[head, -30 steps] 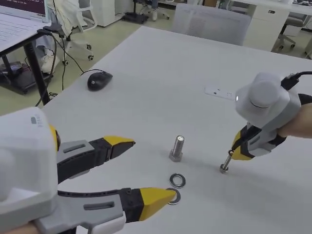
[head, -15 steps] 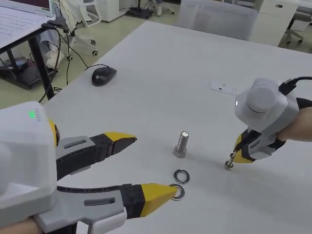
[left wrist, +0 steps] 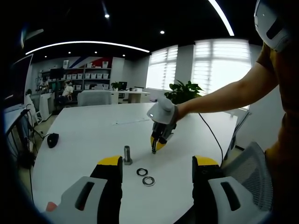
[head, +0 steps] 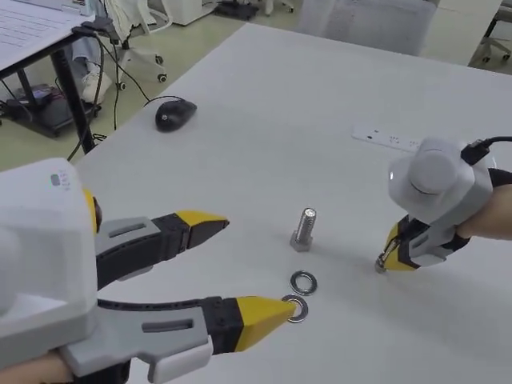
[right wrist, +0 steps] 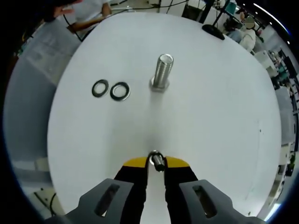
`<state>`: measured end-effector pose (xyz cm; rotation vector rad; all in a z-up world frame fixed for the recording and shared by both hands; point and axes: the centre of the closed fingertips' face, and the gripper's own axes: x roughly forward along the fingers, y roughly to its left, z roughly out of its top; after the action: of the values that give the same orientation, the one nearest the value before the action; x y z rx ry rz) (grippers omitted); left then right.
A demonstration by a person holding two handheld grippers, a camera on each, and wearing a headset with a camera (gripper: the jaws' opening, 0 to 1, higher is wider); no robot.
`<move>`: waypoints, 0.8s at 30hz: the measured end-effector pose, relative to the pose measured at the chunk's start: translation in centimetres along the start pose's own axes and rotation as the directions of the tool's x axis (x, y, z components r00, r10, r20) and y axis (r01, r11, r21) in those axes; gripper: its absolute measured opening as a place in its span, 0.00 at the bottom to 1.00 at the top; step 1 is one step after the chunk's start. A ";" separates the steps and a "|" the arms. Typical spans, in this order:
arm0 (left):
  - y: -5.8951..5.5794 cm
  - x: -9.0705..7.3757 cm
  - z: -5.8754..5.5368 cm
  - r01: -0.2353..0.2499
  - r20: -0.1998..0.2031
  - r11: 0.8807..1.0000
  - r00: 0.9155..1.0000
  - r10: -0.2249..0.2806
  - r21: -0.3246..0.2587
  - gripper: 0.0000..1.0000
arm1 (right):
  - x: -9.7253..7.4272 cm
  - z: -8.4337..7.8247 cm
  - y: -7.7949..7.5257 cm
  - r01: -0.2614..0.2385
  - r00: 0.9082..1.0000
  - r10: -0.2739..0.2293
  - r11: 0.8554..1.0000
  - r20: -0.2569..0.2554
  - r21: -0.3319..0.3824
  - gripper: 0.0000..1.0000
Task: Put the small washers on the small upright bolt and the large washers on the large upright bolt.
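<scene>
The left gripper (head: 240,264) sits low at the near edge of the white table (head: 264,128), its yellow-tipped jaws spread wide and holding nothing. In the head view the nearer jaw tip lies just beside one of two large washers (head: 296,309); I cannot tell whether it touches the washer. The other washer (head: 303,282) lies flat close beside the first, a little nearer the large bolt (head: 304,230). That bolt stands upright on its head, with no washer on its shank.

In the left gripper view the wide gap between the jaws frames the large bolt and both washers, with the right gripper (left wrist: 158,142) beyond them.

The right gripper points down at the table to the right of the large bolt, well apart from it. Its jaws are drawn narrow around the top of the small bolt (right wrist: 159,162), which stands upright between the yellow tips. A thin ring shows at the bolt's tip in the right gripper view; it may be a small washer, but it is too small to tell.

A black mouse (head: 176,114) lies toward the far left edge of the table, and a flat white strip (head: 388,138) lies beyond the right gripper.
</scene>
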<state>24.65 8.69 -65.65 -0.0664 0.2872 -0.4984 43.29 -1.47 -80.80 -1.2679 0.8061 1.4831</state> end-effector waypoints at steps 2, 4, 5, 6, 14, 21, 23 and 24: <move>0.0 0.0 0.0 0.000 0.000 1.000 1.000 0.000 -0.001 0.60 | 0.1 0.0 0.0 -0.001 1.000 0.001 1.000 0.003 -0.001 0.13; 0.1 -0.1 0.0 -0.003 -0.002 1.000 1.000 0.003 0.000 0.60 | 0.1 0.0 0.0 0.002 1.000 -0.002 1.000 0.002 -0.003 0.13; 0.1 -0.1 -0.1 -0.002 -0.003 1.000 1.000 0.002 0.000 0.60 | 0.1 -0.1 -0.1 0.003 1.000 -0.003 1.000 0.004 -0.003 0.14; 0.0 -0.1 0.0 -0.001 -0.001 1.000 1.000 0.001 -0.001 0.60 | 0.1 0.0 -0.1 0.002 1.000 -0.002 1.000 0.008 0.004 0.14; -0.1 -0.2 0.2 0.002 0.002 1.000 1.000 -0.002 0.007 0.60 | -0.8 -0.3 0.2 0.014 1.000 -0.014 1.000 0.018 0.023 0.16; -0.4 -0.3 0.3 0.010 0.010 1.000 1.000 -0.011 0.012 0.59 | -2.3 -0.9 1.4 0.027 1.000 -0.027 0.999 0.015 0.040 0.15; -0.6 -0.3 0.4 0.018 0.018 1.000 1.000 -0.018 0.009 0.59 | -2.8 -0.8 2.2 0.023 1.000 -0.024 0.999 0.020 0.041 0.15; -0.6 -0.3 0.4 0.017 0.015 1.000 1.000 -0.018 0.012 0.59 | -2.9 -0.7 2.7 0.014 1.000 -0.015 0.999 0.028 0.046 0.15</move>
<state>24.20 8.31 -65.10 -0.0608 0.2686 -0.5167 40.84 -3.63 -78.41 -1.2141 0.8068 1.4600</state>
